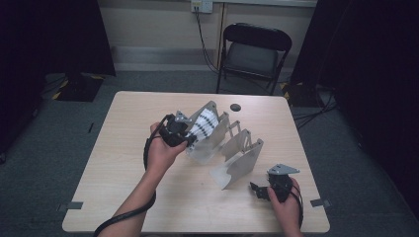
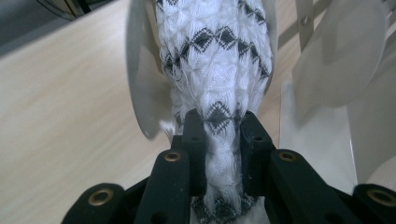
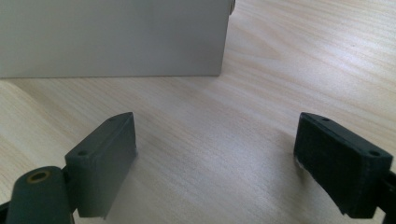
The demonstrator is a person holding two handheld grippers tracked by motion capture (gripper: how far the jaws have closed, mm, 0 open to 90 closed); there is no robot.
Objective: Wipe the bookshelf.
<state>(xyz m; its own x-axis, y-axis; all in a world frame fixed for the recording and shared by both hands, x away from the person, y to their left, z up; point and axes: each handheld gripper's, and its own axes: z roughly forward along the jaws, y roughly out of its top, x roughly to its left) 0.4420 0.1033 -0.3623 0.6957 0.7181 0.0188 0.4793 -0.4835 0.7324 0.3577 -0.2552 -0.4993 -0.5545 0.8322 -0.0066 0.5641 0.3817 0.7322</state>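
Observation:
A white knitted sock with black diamond bands is stretched over a pale grey flat form of a folding rack at mid-table. My left gripper is at the sock's near end, shut on the sock. In the left gripper view the two black jaws pinch the sock in front of the grey form. My right gripper rests low near the table's front right, beside the rack's nearest panel. Its jaws stand wide open over bare wood, with a grey panel ahead.
The wooden table carries a small dark round spot behind the rack. A black folding chair stands beyond the far edge. More grey forms of the rack rise to the right of the sock.

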